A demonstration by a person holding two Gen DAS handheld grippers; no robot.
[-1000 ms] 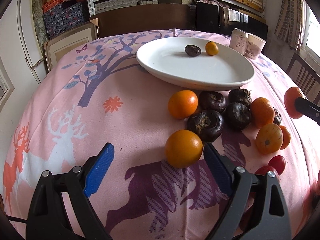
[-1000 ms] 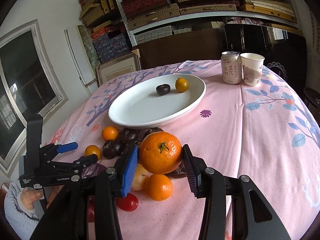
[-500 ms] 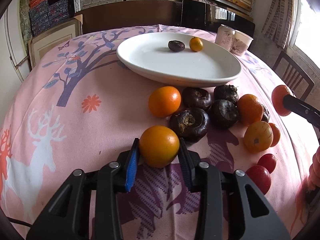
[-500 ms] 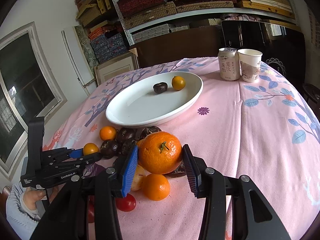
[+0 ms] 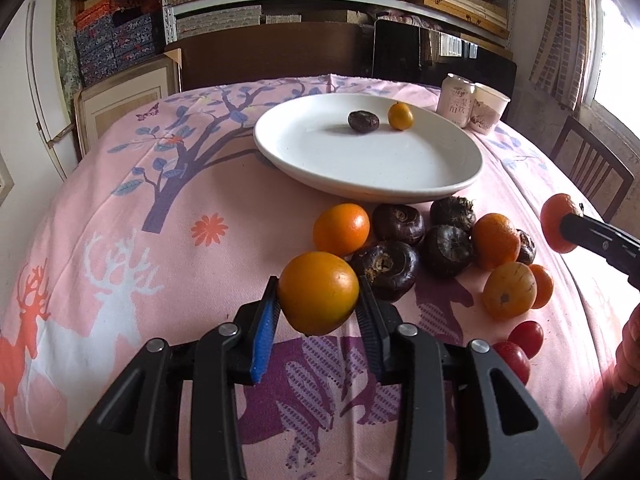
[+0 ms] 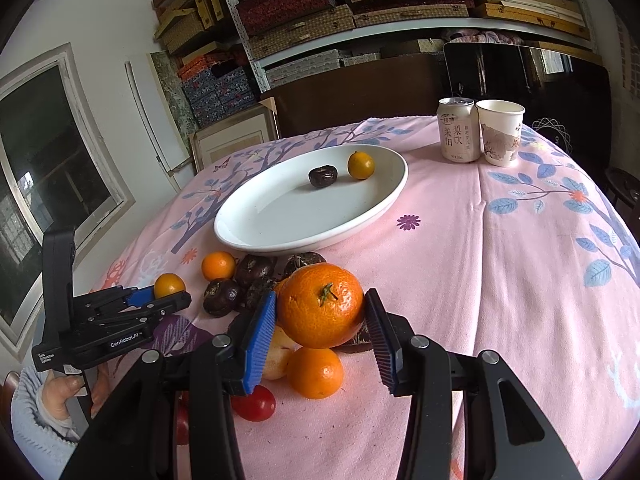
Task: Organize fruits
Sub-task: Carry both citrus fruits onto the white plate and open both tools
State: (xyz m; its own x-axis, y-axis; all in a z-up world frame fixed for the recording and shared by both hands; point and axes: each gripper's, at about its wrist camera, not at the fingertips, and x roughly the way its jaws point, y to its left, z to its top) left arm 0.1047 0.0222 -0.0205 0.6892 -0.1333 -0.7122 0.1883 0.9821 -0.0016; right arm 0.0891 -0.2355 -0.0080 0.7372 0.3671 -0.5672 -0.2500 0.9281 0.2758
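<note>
My left gripper is shut on a smooth yellow-orange fruit at the near edge of the fruit pile. The same gripper shows at the left of the right wrist view. My right gripper is shut on a stemmed mandarin, held above the pile; the mandarin shows at the right edge of the left wrist view. The white oval plate behind the pile holds a dark water chestnut and a small orange.
Oranges, several water chestnuts and cherry tomatoes lie loose on the pink cloth. A drink can and paper cup stand behind the plate. A wooden chair is at the right. A person's hand grips the left handle.
The left gripper's jaws went from wide open beside the yellow-orange fruit to shut on it. The right gripper kept still with its mandarin.
</note>
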